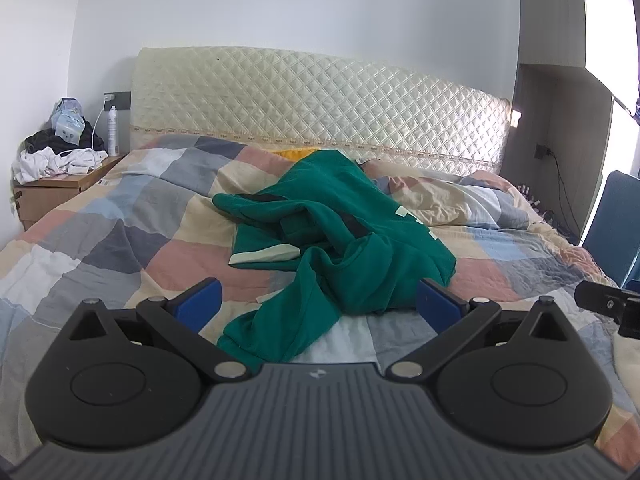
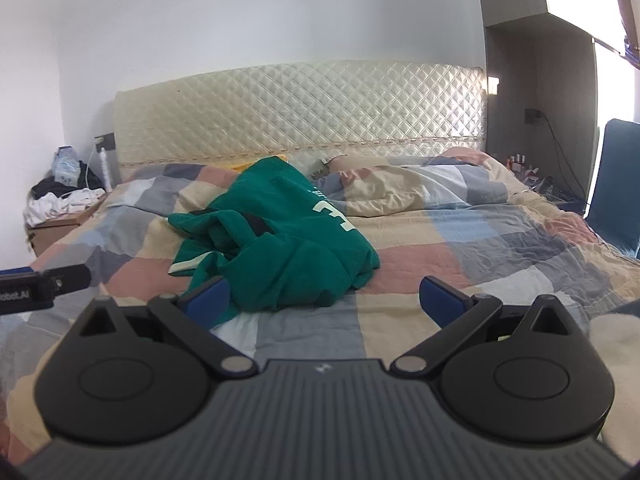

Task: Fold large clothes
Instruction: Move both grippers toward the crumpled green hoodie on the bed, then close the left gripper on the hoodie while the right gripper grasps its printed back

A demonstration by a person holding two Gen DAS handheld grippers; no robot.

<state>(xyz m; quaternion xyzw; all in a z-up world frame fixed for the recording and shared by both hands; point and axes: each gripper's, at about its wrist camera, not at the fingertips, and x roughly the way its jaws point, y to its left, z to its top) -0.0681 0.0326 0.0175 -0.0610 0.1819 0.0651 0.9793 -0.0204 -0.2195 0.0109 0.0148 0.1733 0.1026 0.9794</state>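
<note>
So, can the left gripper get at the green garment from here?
Probably yes: the left gripper has its jaws open, with the green garment lying crumpled straight ahead on the quilt, nothing between.

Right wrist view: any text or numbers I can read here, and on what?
"3": white numeral on the green sweatshirt, partly folded under.
"obot.AI": cut off at the frame edge, on the left gripper.
Small white print above the numeral: too blurred to read.
</note>
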